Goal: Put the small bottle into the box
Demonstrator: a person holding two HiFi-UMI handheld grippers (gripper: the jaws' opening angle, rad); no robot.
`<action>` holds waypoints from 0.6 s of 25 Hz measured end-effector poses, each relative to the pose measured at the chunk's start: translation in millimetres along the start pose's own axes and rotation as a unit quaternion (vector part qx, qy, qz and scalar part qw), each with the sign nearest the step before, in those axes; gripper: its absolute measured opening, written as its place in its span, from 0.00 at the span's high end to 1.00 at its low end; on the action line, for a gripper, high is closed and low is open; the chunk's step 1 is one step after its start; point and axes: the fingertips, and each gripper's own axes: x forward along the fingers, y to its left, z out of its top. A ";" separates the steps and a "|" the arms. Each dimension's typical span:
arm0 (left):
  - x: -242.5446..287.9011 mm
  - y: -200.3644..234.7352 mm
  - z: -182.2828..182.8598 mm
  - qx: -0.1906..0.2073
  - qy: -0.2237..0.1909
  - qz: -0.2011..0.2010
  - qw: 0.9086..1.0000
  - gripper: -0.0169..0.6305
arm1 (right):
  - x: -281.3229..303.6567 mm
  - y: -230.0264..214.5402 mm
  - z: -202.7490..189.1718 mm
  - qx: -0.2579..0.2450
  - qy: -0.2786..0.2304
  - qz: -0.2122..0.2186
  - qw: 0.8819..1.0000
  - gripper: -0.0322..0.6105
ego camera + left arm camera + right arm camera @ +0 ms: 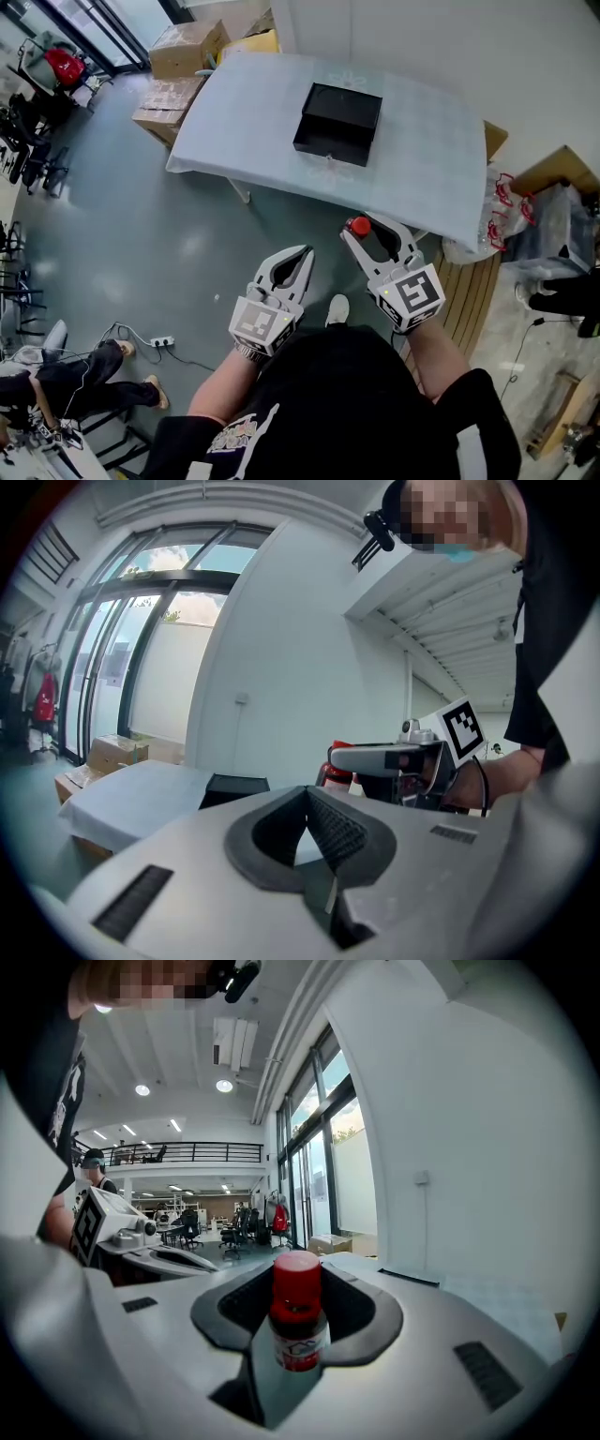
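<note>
While we stand back from the table [244, 131], the head view looks steeply down on both hand-held tools. Our right gripper [373, 236] is clamped on the small bottle [360, 226], red cap up, close to the table's near edge. Our left gripper [294, 264] hangs just beside it, jaws brought together with nothing in them. The box [337, 124], black and open-topped, sits toward the far side of the table, well apart from the bottle, and looks empty. Cardboard boxes [183, 47] are stacked beyond the table's far left corner, bags [511, 211] slump at its right end, and a power strip [161, 341] lies on the floor [187, 244] to our left. None of these lies between bottle and box. The left gripper view shows its two tips meeting, empty, with the box beyond on the pale tabletop. The right gripper view shows the bottle upright between the pads, gripped at its body. We judge the pickup done. Carrying the bottle over the table and releasing it into the box remain.
</note>
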 end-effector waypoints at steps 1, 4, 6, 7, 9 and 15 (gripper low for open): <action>2.0 -0.8 0.5 0.001 0.001 0.003 1.000 0.96 | 0.7 -3.3 0.9 0.000 -0.001 0.003 1.000 0.70; 5.9 2.2 3.3 0.005 0.009 0.015 1.000 0.96 | 4.8 -10.9 3.7 0.003 -0.003 0.007 1.000 0.71; 8.9 5.3 5.5 0.005 0.010 0.017 1.000 0.96 | 8.5 -14.8 5.1 0.005 -0.002 0.007 1.000 0.70; 10.9 7.0 6.4 0.005 0.010 0.017 1.000 0.96 | 10.6 -16.7 5.5 0.005 -0.003 0.006 1.000 0.70; 16.0 11.0 7.8 0.006 0.011 0.015 1.000 0.96 | 15.7 -20.3 5.9 0.005 -0.002 0.005 1.000 0.71; 43.2 18.9 15.3 0.006 -0.009 -0.027 1.000 0.96 | 40.0 -37.5 8.6 0.004 0.001 -0.006 1.000 0.71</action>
